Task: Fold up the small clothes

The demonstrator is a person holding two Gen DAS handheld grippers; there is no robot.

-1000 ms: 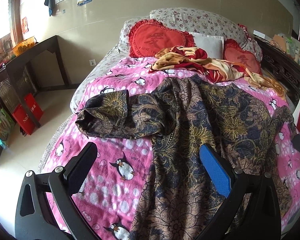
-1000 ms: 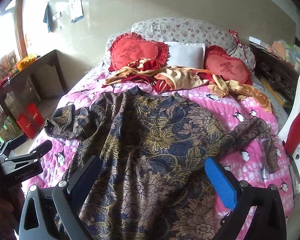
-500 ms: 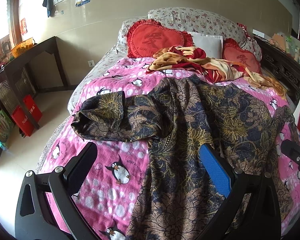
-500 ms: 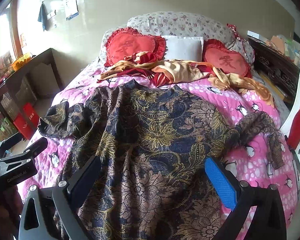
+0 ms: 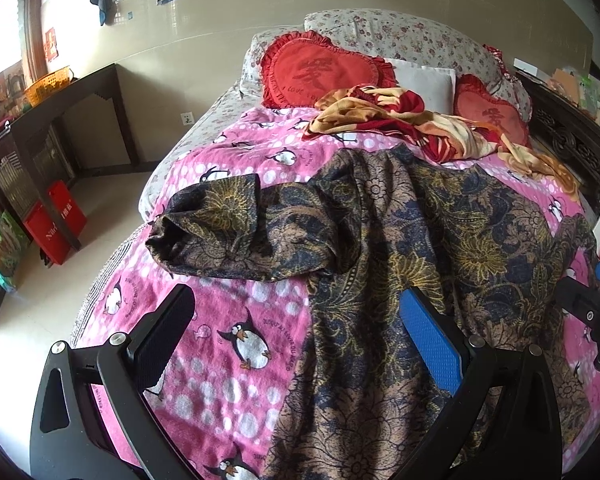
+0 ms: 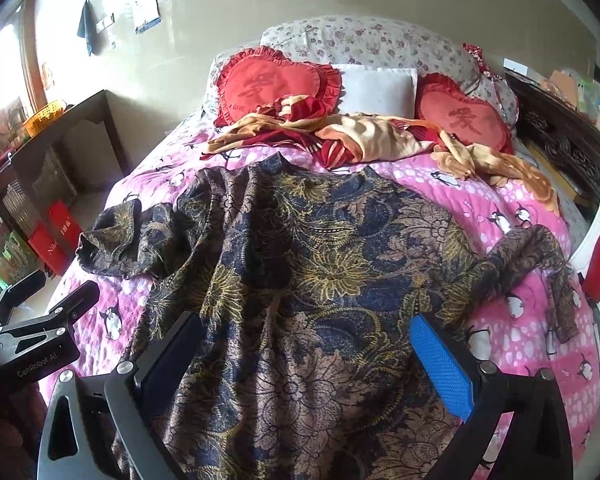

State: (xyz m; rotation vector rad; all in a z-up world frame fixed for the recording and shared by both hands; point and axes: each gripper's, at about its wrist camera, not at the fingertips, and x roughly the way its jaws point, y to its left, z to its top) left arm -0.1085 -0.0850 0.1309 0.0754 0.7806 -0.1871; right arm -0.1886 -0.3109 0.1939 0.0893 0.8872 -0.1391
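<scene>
A dark blue and gold flowered shirt (image 5: 440,232) lies spread on a pink penguin blanket (image 5: 228,320) on the bed, collar toward the pillows. Its left sleeve (image 5: 212,228) sticks out to the left; its right sleeve (image 6: 540,256) is bunched near the bed's right edge. My left gripper (image 5: 300,340) is open and empty above the shirt's lower left edge. My right gripper (image 6: 308,356) is open and empty above the shirt's lower middle (image 6: 320,280). Each gripper shows at the side of the other's view.
A crumpled red and orange cloth (image 6: 360,136) lies beyond the shirt's collar. Two red heart cushions (image 6: 268,84) and pillows sit at the headboard. A dark wooden desk (image 5: 60,108) and red boxes (image 5: 56,220) stand left of the bed; a carved dark cabinet (image 6: 560,136) stands right.
Both grippers have drifted a little; the left view has shifted so the shirt's left sleeve sits nearer the centre. The shirt has not moved and both grippers stay open.
</scene>
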